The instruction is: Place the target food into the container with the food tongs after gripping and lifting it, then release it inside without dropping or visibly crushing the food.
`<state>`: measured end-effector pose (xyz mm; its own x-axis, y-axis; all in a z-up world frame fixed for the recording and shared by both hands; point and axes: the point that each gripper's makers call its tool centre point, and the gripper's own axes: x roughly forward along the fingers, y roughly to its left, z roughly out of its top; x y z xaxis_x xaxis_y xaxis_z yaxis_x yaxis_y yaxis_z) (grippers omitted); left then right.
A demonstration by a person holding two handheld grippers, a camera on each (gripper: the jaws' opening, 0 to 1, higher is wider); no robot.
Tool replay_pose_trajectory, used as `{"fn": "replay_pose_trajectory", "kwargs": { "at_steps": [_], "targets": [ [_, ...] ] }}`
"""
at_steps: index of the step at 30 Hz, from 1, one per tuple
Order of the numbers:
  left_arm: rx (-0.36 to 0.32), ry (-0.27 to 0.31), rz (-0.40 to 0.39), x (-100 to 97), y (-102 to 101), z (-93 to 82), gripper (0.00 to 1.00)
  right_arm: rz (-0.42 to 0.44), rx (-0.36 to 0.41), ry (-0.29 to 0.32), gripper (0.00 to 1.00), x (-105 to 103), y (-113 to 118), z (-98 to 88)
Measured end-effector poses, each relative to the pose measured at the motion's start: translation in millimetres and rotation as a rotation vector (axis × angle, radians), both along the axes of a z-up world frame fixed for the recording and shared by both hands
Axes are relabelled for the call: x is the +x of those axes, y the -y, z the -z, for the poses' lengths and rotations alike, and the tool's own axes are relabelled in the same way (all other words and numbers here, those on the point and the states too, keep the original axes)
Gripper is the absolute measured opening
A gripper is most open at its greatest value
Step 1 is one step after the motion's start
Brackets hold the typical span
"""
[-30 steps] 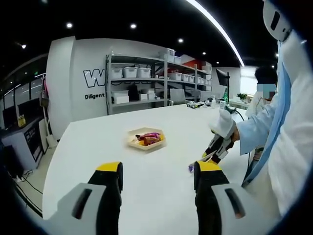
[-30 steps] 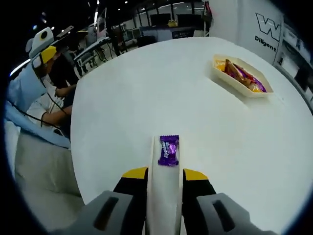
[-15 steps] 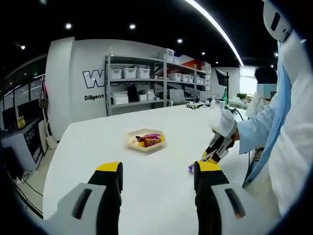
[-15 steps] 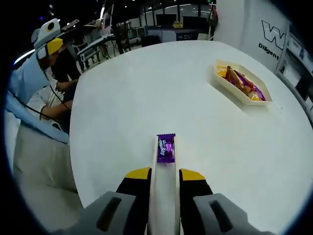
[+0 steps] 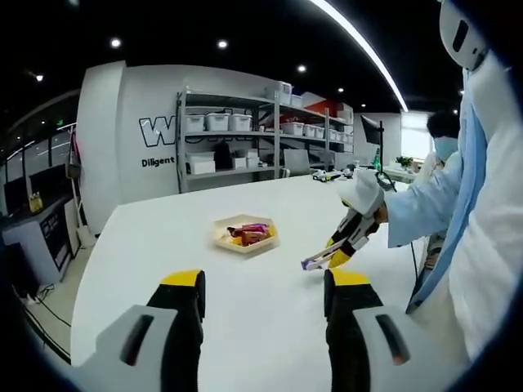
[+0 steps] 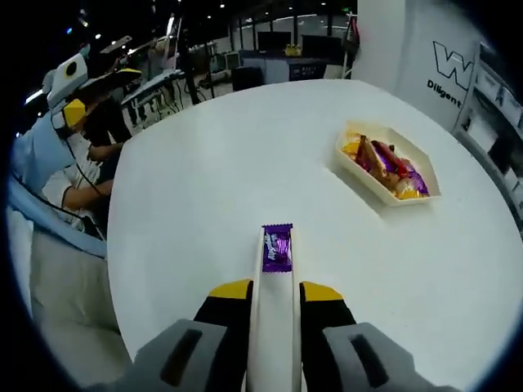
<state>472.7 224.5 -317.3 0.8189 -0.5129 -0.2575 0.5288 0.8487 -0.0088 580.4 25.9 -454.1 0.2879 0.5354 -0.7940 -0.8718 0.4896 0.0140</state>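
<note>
A purple wrapped candy is pinched at the tip of white food tongs, and my right gripper is shut on the tongs. The candy hangs above the white table, short of the cream container that holds several wrapped sweets to the upper right. In the left gripper view the right gripper holds the tongs and candy in the air, to the right of the container. My left gripper stands open over the near table with nothing between its jaws.
The round white table has bare room around the container. A person in a white coat stands at the table's right edge. Shelves with white bins line the far wall. Desks and seated people lie beyond the table.
The tongs closed on the candy and the right gripper lifted it off the table, carrying it towards the container. The left gripper has not moved.
</note>
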Motion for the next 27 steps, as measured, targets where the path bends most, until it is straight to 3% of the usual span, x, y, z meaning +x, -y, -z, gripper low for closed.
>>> {"fn": "replay_pose_trajectory", "kwargs": {
  "at_steps": [7, 17, 27],
  "targets": [
    [-0.002, -0.003, -0.008, 0.5, -3, 1.3, 0.57, 0.015, 0.015, 0.082, 0.14, 59, -10, -39.7],
    [-0.004, -0.011, -0.029, -0.3, -11, 3.4, 0.57, 0.017, -0.008, 0.149, 0.14, 121, -16, -66.2],
    [0.000, -0.020, -0.047, -1.3, -19, 4.9, 0.57, 0.016, -0.010, 0.171, 0.14, 145, -23, -71.4]
  ]
}}
